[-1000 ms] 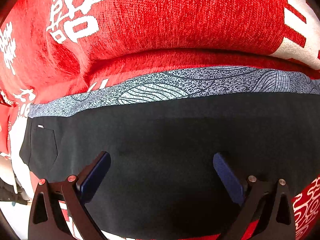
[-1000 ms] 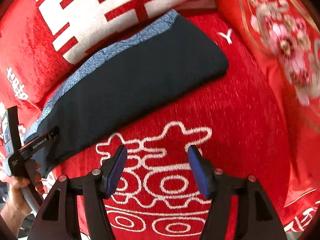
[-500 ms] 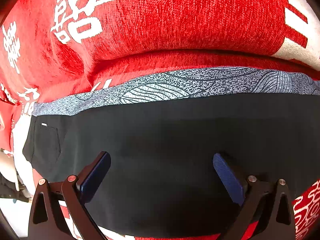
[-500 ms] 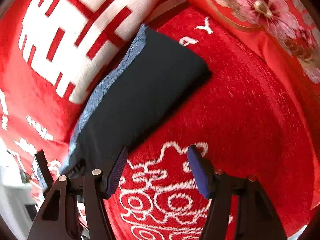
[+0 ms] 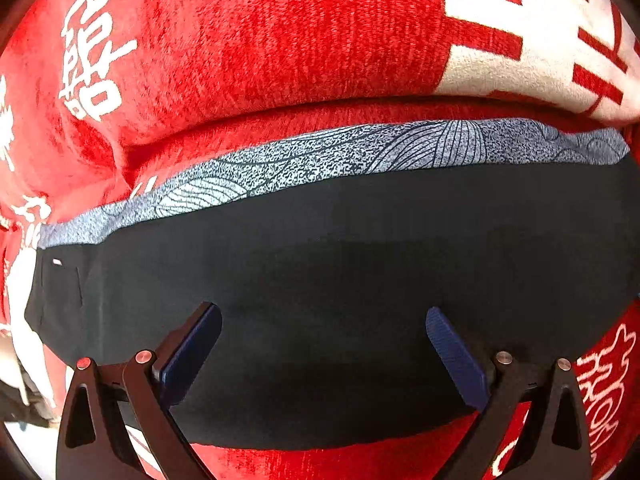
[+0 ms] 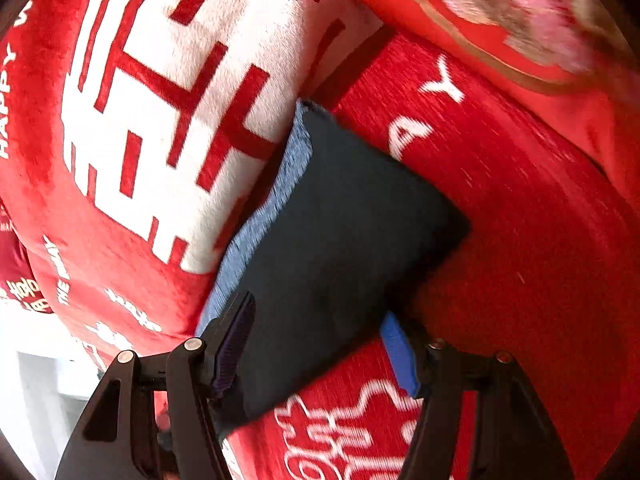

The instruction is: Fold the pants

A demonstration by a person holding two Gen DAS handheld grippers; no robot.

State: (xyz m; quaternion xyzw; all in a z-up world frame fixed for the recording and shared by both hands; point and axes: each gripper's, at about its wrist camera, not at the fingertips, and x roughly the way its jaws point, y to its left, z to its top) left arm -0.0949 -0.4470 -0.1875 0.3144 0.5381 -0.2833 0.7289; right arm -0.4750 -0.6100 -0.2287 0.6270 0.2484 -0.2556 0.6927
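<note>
My left gripper [image 5: 323, 344] and right gripper [image 6: 316, 344] both gape apart over the folded dark pants [image 5: 340, 280], which fill mid-frame on the red blanket [image 5: 280, 40].

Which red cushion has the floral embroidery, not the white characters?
The smooth red cushion with pink embroidered flowers, top right in the right wrist view; the plush red cushion beside it carries a white character block.

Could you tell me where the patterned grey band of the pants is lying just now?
In the left wrist view the patterned grey band runs along the far edge of the dark pants, next to the red back cushion, beyond the open left gripper.
</note>
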